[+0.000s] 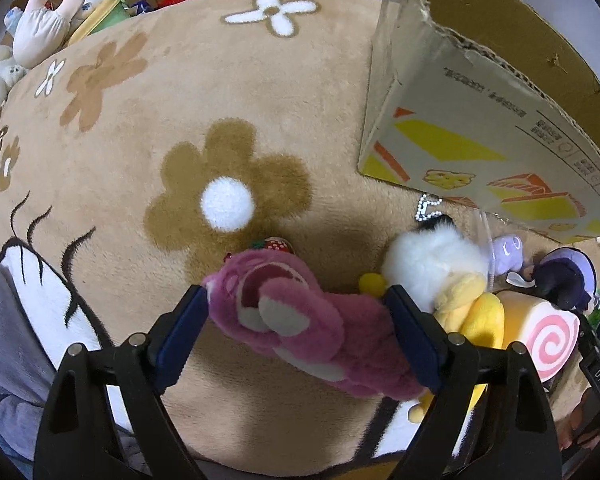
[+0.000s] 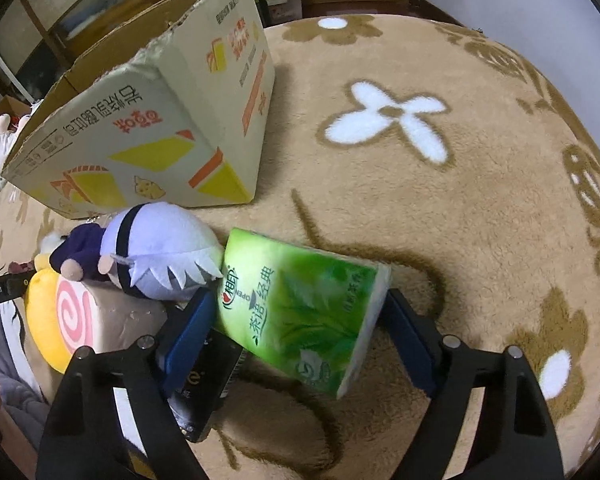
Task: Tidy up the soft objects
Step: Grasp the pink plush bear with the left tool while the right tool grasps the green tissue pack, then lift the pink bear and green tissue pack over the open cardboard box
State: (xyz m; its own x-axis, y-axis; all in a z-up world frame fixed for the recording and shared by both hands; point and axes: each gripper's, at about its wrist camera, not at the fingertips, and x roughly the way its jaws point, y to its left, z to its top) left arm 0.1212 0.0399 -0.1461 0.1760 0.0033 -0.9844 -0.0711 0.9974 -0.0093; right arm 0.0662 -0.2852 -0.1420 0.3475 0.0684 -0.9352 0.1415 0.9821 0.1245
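In the left wrist view my left gripper has its blue pads on both sides of a pink plush bear on the carpet. To its right lie a white and yellow plush, a pink swirl roll cushion and a purple-haired doll. In the right wrist view my right gripper straddles a green tissue pack that lies tilted on the carpet; the pads look close to its sides. The doll rests on the roll cushion at the left. A black box lies under the left finger.
An open cardboard box stands on the tan flower carpet, also in the right wrist view. More plush toys and bags sit beyond the carpet's far left edge. A small ball chain lies near the box.
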